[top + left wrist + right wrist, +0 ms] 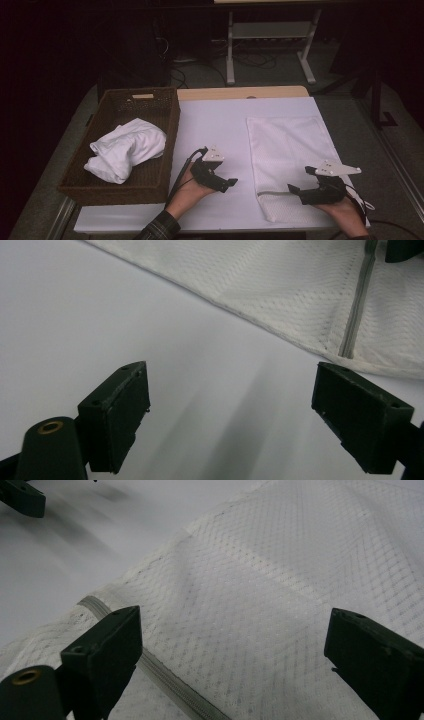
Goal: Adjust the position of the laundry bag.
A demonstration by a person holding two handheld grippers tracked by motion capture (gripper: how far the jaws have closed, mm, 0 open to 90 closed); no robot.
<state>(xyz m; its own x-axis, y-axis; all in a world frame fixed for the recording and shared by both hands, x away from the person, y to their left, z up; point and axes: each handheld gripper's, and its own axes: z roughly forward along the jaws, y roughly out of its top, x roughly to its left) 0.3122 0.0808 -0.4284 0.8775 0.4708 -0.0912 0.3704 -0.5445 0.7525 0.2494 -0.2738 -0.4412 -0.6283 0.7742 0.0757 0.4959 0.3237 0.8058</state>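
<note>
A white mesh bag (290, 150) lies flat on the right half of the white table top (215, 125), with a grey zipper (272, 193) running along its near end. My right gripper (301, 180) hovers open low over that near end; in the right gripper view its jaws stand wide apart (232, 650) over the mesh bag (280, 580) and zipper (165, 680). My left gripper (227, 185) is open over bare table just left of the bag. In the left gripper view (237, 410) nothing lies between the jaws, and the bag's edge (300, 285) and zipper (357, 305) lie ahead.
A brown wicker basket (167, 120) stands at the table's left with a crumpled white cloth (127, 147) in it. Bare white surface lies between basket and bag. Beyond the table stand a white desk frame (230, 50) and cables on the floor.
</note>
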